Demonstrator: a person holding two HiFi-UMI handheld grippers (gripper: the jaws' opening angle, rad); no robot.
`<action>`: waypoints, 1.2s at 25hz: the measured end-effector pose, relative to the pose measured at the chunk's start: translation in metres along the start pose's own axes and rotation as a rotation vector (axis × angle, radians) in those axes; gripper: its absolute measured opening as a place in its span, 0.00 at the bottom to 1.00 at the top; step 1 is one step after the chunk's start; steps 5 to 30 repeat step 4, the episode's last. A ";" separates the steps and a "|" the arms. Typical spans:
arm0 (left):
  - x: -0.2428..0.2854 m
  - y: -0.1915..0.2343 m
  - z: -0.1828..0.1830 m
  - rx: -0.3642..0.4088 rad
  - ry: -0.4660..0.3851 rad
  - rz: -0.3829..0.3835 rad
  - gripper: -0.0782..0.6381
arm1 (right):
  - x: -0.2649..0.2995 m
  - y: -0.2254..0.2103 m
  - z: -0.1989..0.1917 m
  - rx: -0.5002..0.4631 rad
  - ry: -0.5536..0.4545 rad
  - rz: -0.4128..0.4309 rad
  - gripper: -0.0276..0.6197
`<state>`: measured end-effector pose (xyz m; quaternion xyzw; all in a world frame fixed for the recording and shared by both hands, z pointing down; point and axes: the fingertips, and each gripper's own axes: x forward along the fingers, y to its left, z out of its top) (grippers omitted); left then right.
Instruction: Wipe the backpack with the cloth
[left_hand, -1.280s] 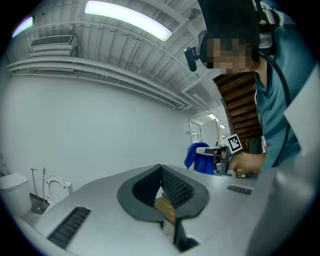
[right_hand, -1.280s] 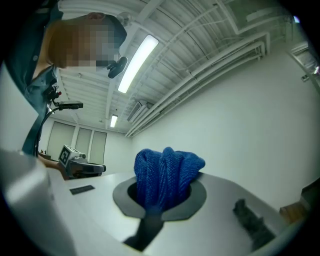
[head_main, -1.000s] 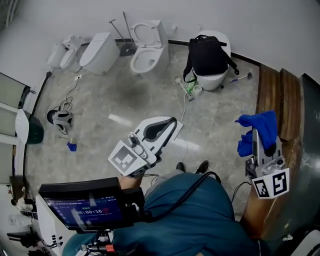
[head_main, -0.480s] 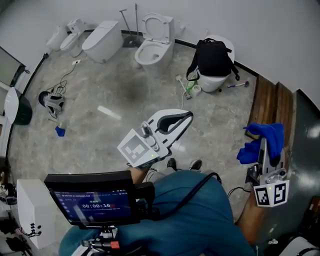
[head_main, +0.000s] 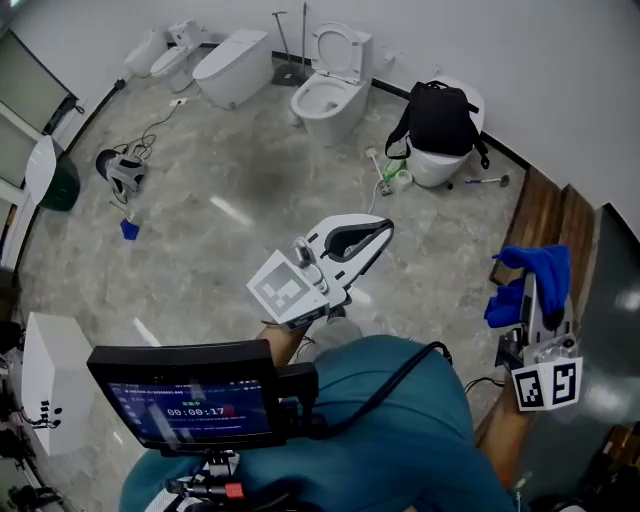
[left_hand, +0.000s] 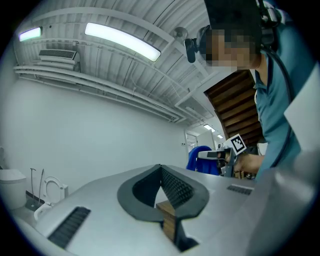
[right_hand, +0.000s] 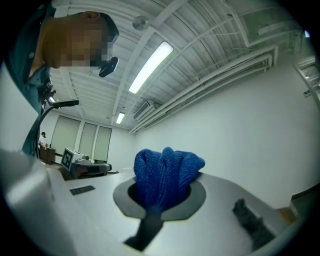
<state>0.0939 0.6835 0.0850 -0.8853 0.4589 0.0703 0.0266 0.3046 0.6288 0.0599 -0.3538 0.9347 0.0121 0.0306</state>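
**A:** ok so where's the backpack at right now?

**B:** the black backpack (head_main: 440, 118) is parked on top of a white toilet (head_main: 432, 170) against the far wall, straps hanging down the sides. It's well apart from both grippers, with a whole stretch of grey stone floor (head_main: 230, 200) in between.

**A:** and the cloth?

**B:** the blue cloth (right_hand: 165, 175) is bunched up in the right gripper (head_main: 538, 298). The jaws are clamped tight on it and a wad of it pokes out past the tips. In the head view it's over on the right, near the wooden boards (head_main: 540, 205).

**A:** left one got anything?

**B:** nope. The left gripper (head_main: 378, 232) has its jaws closed, dark ribbed pads meeting at the tips, nothing pinched between them. It's held up mid-frame in the head view, tips pointing roughly toward the backpack's side of the room. Its own camera mostly gets ceiling and white wall.

**A:** other stuff around?

**B:** an open-lid toilet (head_main: 332, 90) just left of the backpack, and a closed-lid toilet (head_main: 235, 65) further left along the same wall.
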 end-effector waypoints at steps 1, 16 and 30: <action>0.001 0.001 -0.003 -0.010 0.005 -0.002 0.12 | 0.001 -0.001 -0.002 0.005 0.007 -0.002 0.06; 0.004 0.006 -0.011 -0.042 0.018 -0.009 0.12 | 0.004 -0.004 -0.009 0.014 0.027 -0.011 0.06; 0.004 0.006 -0.011 -0.042 0.018 -0.009 0.12 | 0.004 -0.004 -0.009 0.014 0.027 -0.011 0.06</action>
